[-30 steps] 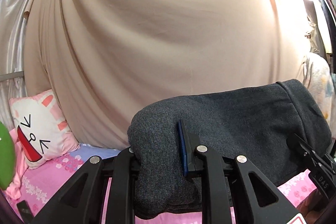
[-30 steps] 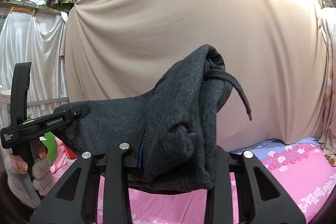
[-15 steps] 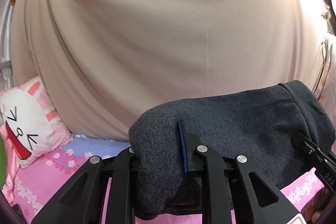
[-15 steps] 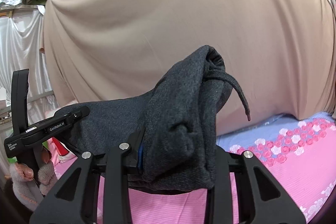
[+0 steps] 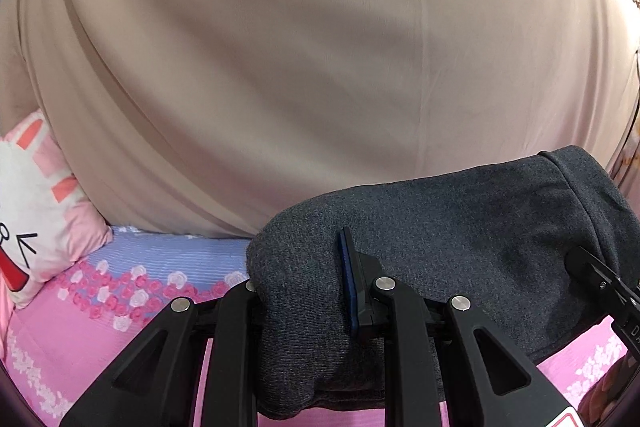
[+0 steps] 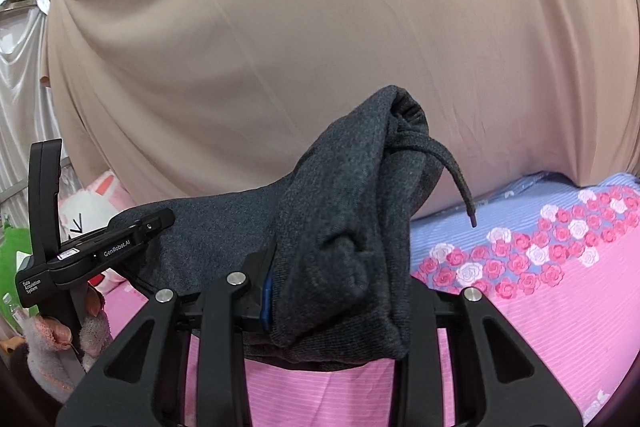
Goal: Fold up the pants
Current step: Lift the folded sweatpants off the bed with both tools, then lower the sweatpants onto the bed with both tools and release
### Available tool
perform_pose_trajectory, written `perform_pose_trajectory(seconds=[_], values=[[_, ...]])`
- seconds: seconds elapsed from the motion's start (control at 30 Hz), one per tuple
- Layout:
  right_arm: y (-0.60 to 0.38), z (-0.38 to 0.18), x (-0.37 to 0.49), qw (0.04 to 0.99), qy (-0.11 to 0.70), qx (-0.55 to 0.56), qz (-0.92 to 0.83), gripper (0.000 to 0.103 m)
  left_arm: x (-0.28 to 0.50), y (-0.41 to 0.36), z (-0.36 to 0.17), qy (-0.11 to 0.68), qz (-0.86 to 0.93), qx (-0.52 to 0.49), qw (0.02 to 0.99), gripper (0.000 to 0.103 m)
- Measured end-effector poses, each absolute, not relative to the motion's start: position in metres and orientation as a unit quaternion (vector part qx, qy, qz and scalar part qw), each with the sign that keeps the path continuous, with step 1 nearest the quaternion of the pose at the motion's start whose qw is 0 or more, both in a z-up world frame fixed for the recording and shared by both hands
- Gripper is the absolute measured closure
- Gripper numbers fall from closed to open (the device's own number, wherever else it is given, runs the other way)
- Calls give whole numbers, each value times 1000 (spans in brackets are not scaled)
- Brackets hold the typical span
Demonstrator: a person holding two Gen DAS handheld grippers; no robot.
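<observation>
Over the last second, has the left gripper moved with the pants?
Yes. The left gripper, shut on the pants, has moved forward and tilted down: the beige curtain looms larger and the bedspread shows more.

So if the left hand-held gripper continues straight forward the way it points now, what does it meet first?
The left hand-held gripper, shut on the grey pants, points at the beige curtain. That hanging cloth looks like the first thing ahead, above the pink bedsheet, though depth is unclear.
</observation>
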State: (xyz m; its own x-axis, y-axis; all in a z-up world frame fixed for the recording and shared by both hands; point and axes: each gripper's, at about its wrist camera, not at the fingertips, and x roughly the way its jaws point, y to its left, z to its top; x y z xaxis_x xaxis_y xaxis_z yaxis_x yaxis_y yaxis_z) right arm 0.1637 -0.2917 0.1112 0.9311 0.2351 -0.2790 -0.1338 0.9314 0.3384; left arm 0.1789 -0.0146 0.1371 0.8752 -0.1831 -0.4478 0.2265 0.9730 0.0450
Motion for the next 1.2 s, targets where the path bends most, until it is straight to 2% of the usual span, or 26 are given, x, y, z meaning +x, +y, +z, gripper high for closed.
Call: perform_pose_trajectory(seconds=[0.07, 0.1, 0.13, 0.17, 0.2, 0.27, 0.33, 0.47, 0.5, 0.53, 0.57, 0.6, 0.67, 0.7, 0.73, 0.77, 0.83, 0.87, 0.9, 0.93, 1.0, 1.07, 1.17, 1.2], values=[[-293, 100, 172, 968, 173, 158, 88, 71, 189, -17, 125, 237, -103, 51, 965, 85], [-294, 88, 181, 966, 191, 154, 77, 70, 198, -19, 113, 250, -99, 55, 961, 79], [-296, 75, 189, 963, 213, 148, 67, 64, 205, -20, 102, 265, -100, 58, 957, 78], [-298, 61, 198, 958, 246, 139, 53, 59, 214, -20, 88, 286, -106, 56, 951, 77], [-303, 44, 206, 949, 286, 128, 26, 57, 227, -15, 65, 326, -115, 49, 937, 75], [-322, 27, 196, 943, 306, 124, -34, 57, 238, 1, 34, 393, -121, 20, 911, 75], [-341, 35, 178, 945, 287, 152, -43, 57, 230, 17, 25, 395, -116, 0, 911, 75], [-340, 64, 164, 953, 261, 150, -16, 58, 209, 28, 43, 356, -96, 3, 929, 70], [-332, 70, 166, 956, 259, 137, -5, 59, 205, 28, 52, 339, -87, 0, 937, 61], [-325, 72, 168, 958, 258, 128, 3, 59, 203, 29, 61, 319, -74, -1, 945, 46], [-317, 70, 174, 958, 263, 117, 13, 59, 202, 29, 68, 309, -65, 1, 949, 39], [-313, 66, 180, 955, 276, 111, 15, 58, 206, 28, 72, 308, -59, 3, 950, 33], [-309, 47, 191, 943, 316, 100, -1, 57, 211, 27, 70, 330, -57, -2, 942, 32], [-312, 35, 194, 935, 337, 106, -19, 55, 214, 31, 63, 352, -62, -16, 934, 27], [-318, 25, 194, 927, 352, 124, -24, 47, 218, 36, 55, 375, -61, -29, 925, 22], [-326, 17, 194, 920, 359, 156, -18, 38, 221, 42, 46, 392, -56, -44, 917, 22], [-336, 8, 198, 904, 372, 212, 12, 36, 227, 54, 25, 424, -62, -89, 899, 23], [-339, 4, 201, 894, 379, 237, 34, 45, 229, 57, 15, 436, -69, -108, 891, 25], [-339, -3, 207, 881, 387, 265, 62, 56, 232, 58, 9, 445, -81, -123, 883, 31], [-337, -5, 211, 874, 393, 277, 72, 71, 235, 57, 4, 452, -100, -137, 875, 51], [-332, 5, 209, 878, 389, 268, 77, 79, 243, 52, -5, 477, -146, -164, 851, 86], [-332, 31, 195, 888, 362, 267, 95, 81, 238, 56, 11, 469, -168, -189, 846, 91], [-339, 61, 162, 907, 340, 234, 81, 80, 222, 64, 27, 479, -197, -196, 833, 91], [-342, 54, 154, 910, 353, 209, 61, 80, 219, 65, 22, 488, -191, -191, 830, 84]])
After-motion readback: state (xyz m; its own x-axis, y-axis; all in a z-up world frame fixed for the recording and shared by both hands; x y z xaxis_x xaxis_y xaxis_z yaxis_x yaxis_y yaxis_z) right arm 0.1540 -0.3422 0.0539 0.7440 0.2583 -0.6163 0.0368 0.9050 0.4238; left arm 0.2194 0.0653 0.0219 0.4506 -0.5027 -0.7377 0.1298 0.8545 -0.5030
